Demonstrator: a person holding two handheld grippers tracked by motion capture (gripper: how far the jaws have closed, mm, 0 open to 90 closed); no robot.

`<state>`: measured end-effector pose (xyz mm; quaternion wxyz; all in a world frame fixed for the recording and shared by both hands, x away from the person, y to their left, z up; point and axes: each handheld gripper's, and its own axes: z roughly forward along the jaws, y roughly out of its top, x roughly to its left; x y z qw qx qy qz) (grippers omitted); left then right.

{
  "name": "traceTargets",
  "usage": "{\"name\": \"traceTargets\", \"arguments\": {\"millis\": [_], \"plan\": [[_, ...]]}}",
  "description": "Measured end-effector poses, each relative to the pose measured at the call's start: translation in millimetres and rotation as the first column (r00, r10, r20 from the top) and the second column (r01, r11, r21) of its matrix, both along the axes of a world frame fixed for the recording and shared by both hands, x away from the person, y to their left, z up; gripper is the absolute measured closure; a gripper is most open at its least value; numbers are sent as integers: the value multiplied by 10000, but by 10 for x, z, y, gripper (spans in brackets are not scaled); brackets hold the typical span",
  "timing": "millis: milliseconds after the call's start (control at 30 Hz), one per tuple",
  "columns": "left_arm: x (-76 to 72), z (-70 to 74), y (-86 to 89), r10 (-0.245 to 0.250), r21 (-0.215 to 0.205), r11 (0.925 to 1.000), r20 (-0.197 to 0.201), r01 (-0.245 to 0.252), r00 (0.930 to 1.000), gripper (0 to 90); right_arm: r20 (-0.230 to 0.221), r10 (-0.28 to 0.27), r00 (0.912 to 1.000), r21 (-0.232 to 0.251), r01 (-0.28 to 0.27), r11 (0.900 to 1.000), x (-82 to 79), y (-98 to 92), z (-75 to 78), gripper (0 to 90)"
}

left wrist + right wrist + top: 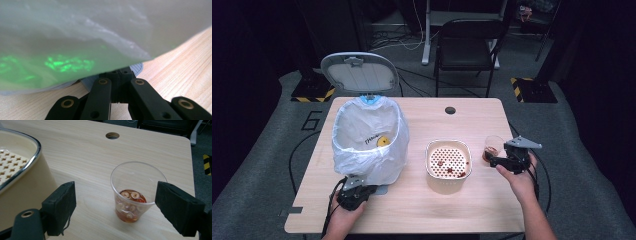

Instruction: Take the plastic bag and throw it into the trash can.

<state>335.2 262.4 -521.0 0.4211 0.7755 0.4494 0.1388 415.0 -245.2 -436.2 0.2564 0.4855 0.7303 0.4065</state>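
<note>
Cup (135,195) (reddish liquid inside) sits between wide-spread right gripper (115,207); left gripper's (354,194) jaw gap unclear.

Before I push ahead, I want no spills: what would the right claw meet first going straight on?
Likely the clear plastic cup of reddish liquid; it stands upright between the right claw's open jaws, apparently untouched.

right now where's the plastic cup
In the high view the plastic cup stands near the table's right edge, between the colander and the right hand-held gripper.

A light wooden table (422,200) stands on grey carpet (257,175), a black chair (467,45) behind in dim light.
</note>
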Motion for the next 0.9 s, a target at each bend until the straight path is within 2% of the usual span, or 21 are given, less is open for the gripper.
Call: {"name": "traceTargets", "arguments": {"millis": [133, 367, 433, 633, 833, 900], "plan": [[-1, 1, -2, -23, 30, 10000, 16, 23, 10000, 900, -65, -272, 9996, 200, 273, 9994, -26, -29, -94, 157], [2, 2, -1, -19, 24, 10000, -6, 19, 10000, 900, -167, -532, 9984, 118, 534, 9985, 12, -34, -234, 146], [4, 3, -5, 15, -8, 10000, -25, -15, 10000, 900, -167, -682, 9975, -69, 681, 9977, 67, -23, -282, 142], [4, 3, 1, -14, 32, 10000, -31, 14, 10000, 900, -339, -892, 9954, -169, 887, 9959, 222, -10, -411, 145], [3, 1, -2, -2, 5, 10000, -5, 2, 10000, 900, -412, -1199, 9919, -21, 1199, 9928, 364, -48, -484, 150], [4, 2, 0, -15, -2, 10000, -30, 15, 10000, 900, -407, -1128, 9928, -18, 1128, 9936, 397, -57, -487, 151]]}}
